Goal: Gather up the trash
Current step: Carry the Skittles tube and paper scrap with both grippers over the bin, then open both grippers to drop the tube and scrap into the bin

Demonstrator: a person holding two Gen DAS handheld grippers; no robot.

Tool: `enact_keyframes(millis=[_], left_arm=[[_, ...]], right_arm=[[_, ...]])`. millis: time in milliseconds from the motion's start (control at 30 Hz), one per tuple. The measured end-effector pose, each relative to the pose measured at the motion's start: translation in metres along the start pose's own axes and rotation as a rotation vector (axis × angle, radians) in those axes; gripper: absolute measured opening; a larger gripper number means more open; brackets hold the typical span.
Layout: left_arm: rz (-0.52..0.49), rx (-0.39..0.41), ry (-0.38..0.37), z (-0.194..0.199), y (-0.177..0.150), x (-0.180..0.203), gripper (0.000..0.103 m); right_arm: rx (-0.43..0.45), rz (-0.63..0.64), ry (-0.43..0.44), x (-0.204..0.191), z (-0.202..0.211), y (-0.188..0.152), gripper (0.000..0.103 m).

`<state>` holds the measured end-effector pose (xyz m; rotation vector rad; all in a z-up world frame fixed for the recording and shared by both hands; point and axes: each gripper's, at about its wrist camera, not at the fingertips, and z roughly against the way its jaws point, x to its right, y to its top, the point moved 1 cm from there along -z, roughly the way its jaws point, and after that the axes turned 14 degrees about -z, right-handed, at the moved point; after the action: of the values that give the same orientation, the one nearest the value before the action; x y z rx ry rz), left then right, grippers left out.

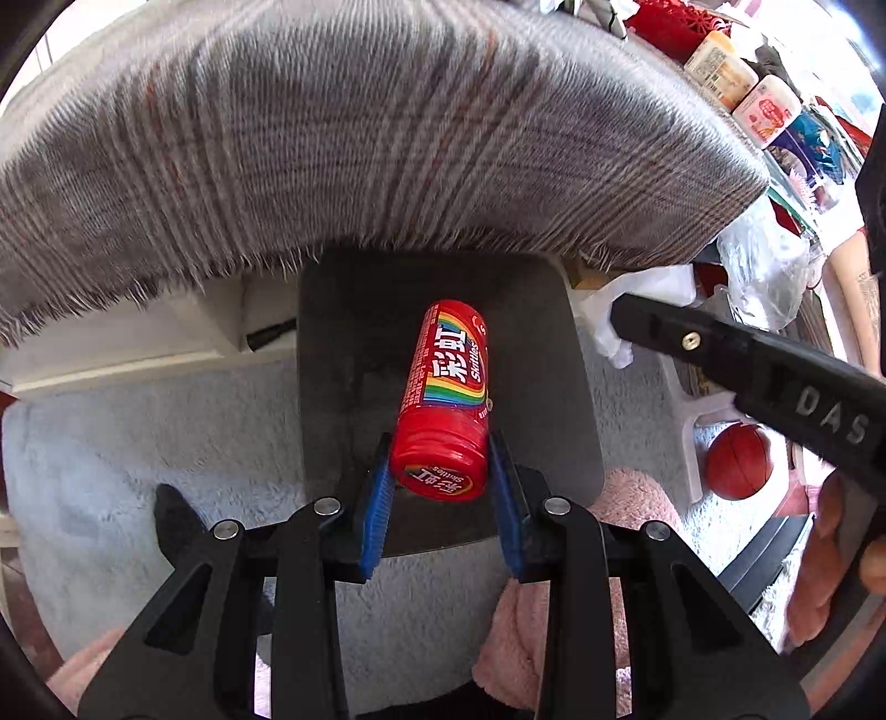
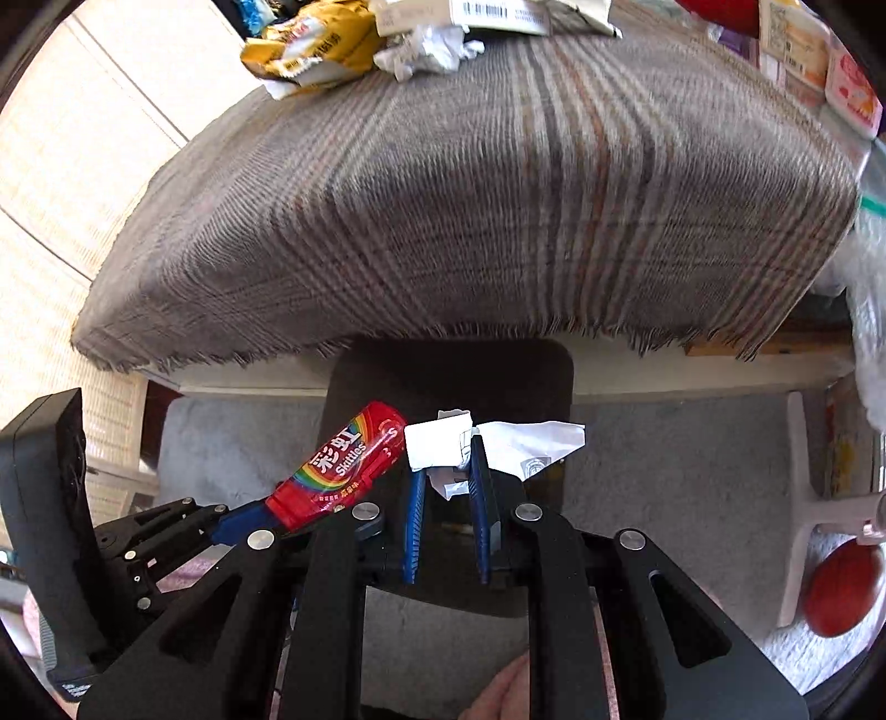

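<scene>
My left gripper (image 1: 440, 459) is shut on a red Skittles bottle (image 1: 448, 387) by its cap end, holding it above a dark grey bin (image 1: 343, 354) on the floor. The bottle (image 2: 343, 465) also shows in the right wrist view, lower left, held in the left gripper's blue pads (image 2: 243, 523). My right gripper (image 2: 448, 482) is shut on crumpled white paper (image 2: 498, 440) over the same bin (image 2: 498, 376). More trash lies on the plaid-covered table: a yellow snack bag (image 2: 310, 50) and a crumpled white tissue (image 2: 426, 50).
The plaid cloth (image 1: 360, 144) hangs over the table edge just behind the bin. Boxes and packets (image 1: 742, 83) crowd the table's right end. A red ball (image 2: 841, 587) and white stool legs (image 2: 797, 498) stand right. Fluffy grey rug (image 1: 138, 443) covers the floor.
</scene>
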<state>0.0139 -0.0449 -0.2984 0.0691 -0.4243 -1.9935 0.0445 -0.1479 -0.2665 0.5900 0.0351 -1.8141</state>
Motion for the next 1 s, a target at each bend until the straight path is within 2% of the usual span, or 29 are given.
enact_keyframes(millis=[167, 533, 567, 633, 667, 800, 867, 1000], left_arm=[[0.002, -0.027, -0.024, -0.013, -0.002, 0.003, 0.031], [0.015, -0.056, -0.033, -0.02, 0.0, 0.001, 0.03], [0.016, -0.058, -0.029, -0.02, 0.0, 0.001, 0.03], [0.024, -0.057, -0.027, -0.021, -0.001, 0.001, 0.032], [0.028, -0.053, -0.025, -0.019, -0.002, -0.001, 0.036], [0.038, -0.044, -0.011, -0.014, -0.003, -0.005, 0.044], [0.038, -0.038, 0.0, -0.011, -0.004, -0.006, 0.055], [0.04, -0.017, 0.036, 0.0, -0.006, -0.01, 0.078]], right_arm=[[-0.037, -0.022, 0.005, 0.007, -0.018, -0.005, 0.017], [-0.074, -0.05, 0.001, 0.006, -0.029, -0.003, 0.021], [-0.073, -0.052, -0.005, 0.006, -0.029, -0.003, 0.024], [-0.066, -0.066, -0.005, 0.008, -0.028, -0.003, 0.053], [-0.059, -0.072, -0.003, 0.01, -0.026, -0.003, 0.057], [-0.045, -0.085, -0.002, 0.014, -0.02, -0.001, 0.057], [-0.041, -0.09, -0.003, 0.016, -0.017, 0.0, 0.062], [-0.006, -0.115, -0.019, 0.022, -0.006, 0.001, 0.091]])
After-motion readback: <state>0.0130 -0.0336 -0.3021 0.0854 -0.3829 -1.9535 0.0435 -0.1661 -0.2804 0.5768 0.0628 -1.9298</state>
